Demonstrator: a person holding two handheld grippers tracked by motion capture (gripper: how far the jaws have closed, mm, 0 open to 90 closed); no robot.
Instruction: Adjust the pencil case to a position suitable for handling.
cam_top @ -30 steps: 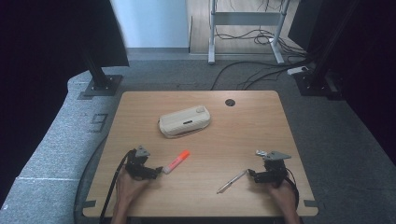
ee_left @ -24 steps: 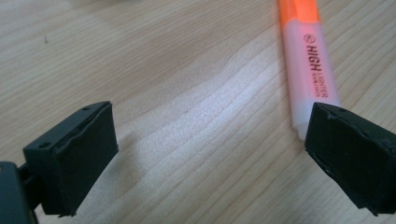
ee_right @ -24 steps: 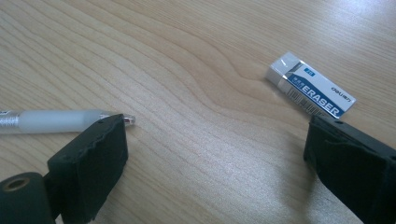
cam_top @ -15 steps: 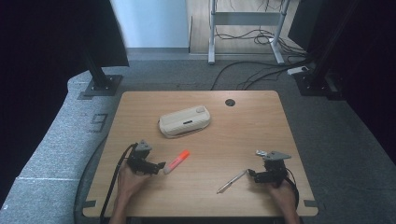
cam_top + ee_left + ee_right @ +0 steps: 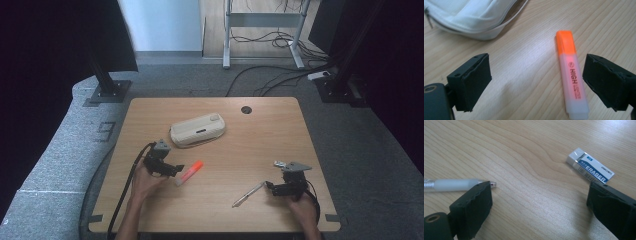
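Orange highlighter [image 5: 571, 72] is lying flat on the wooden bench [image 5: 260, 130], toward its front-left, cap end pointing away toward the white zip pencil case [image 5: 197, 130], which is sitting well apart from it near the bench middle; in the left gripper view the highlighter is sitting between the jaws, close to the right one, pads not pressing on it; left tongs [image 5: 536, 82] are spread wide, jaws having just been closing a little, nothing pinched; left hand [image 5: 145, 182] is holding them just beside the highlighter's clear end; on the front-right, right tongs [image 5: 539, 207] are spread too, gripping nothing; a pen [image 5: 454, 184] with a frosted grip is lying with its tip just past the left jaw in the right gripper view; a white and blue eraser [image 5: 590, 165] is lying on the bench beyond the right jaw, apart from the pen; right hand [image 5: 302, 210] is resting near the bench's front edge.
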